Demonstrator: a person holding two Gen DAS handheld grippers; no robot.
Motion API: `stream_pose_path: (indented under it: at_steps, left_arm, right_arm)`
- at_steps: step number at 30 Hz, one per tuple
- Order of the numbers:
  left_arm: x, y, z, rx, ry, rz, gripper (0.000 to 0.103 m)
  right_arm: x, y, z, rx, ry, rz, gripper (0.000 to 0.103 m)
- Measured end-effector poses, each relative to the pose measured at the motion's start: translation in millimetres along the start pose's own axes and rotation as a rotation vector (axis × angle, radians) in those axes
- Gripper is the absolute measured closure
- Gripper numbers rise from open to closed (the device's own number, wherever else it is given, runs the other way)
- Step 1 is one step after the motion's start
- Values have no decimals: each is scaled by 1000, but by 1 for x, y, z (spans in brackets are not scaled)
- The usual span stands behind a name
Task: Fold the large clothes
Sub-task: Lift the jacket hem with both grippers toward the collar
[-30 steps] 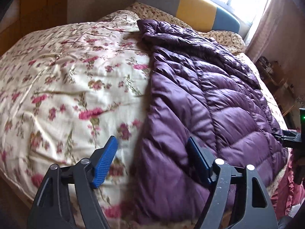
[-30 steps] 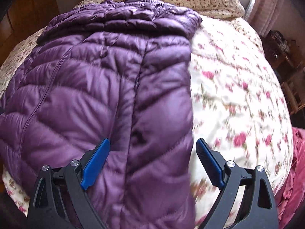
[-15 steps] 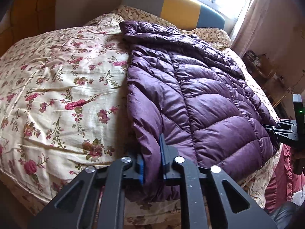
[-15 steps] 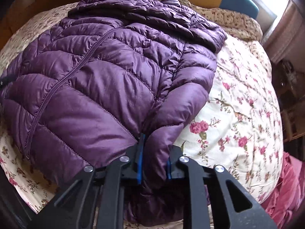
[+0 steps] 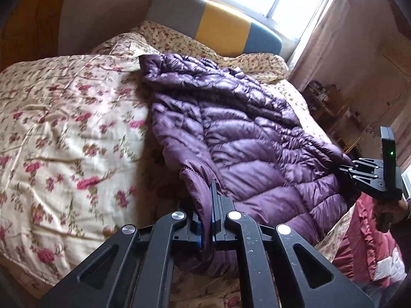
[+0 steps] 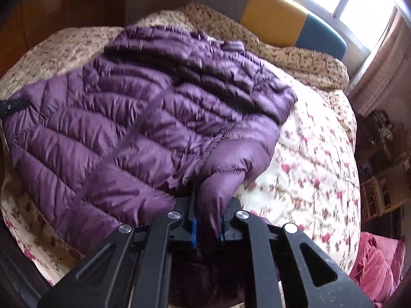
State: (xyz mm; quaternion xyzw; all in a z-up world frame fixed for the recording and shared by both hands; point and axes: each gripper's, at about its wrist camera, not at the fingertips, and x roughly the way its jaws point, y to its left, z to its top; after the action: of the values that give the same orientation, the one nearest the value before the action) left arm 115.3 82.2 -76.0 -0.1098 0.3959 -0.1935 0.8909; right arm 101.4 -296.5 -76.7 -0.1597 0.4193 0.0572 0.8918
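Purple puffer jacket lies spread along the middle of the bed, collar toward the headboard and hem at the foot edge, on a flowered quilt. Each bottom corner of the hem is pinched and raised off the quilt. The left gripper has its jaws clamped together on the hem corner at the jacket's left side, the cloth bunched between the blue pads. The right gripper is clamped the same way on the opposite corner, with a thick fold of padded cloth squeezed in the jaws; it also shows at the far right of the left wrist view, pulling the hem taut.

Holding both corners at once keeps the hem stretched as one straight edge, so the bulky, slippery fabric should not sag in the middle when it is carried. My reading is that the hem is about to be taken up toward the collar for a first fold. The upper half resting flat on the quilt serves as the anchor, while the zipper line down the front gives a guide for keeping the fold square.
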Motion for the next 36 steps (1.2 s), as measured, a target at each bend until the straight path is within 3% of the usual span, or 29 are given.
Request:
stream_pose_path:
  at_steps: [8, 18, 28, 34, 36]
  left_arm:
    - [15, -1, 46, -13, -29, -29, 98]
    - [65, 12, 145, -32, -81, -11, 99]
    - [155, 45, 246, -80, -41, 76, 100]
    - [206, 69, 267, -115, 27, 159, 100]
    - [217, 74, 272, -125, 38, 171, 98]
  right_arm:
    - [6, -19, 54, 22, -77, -7, 93]
    - [54, -64, 139, 105, -121, -23, 93]
    - [147, -114, 229, 245, -52, -51, 93]
    - [203, -127, 245, 289, 34, -55, 89]
    - [212, -131, 247, 313, 51, -46, 81]
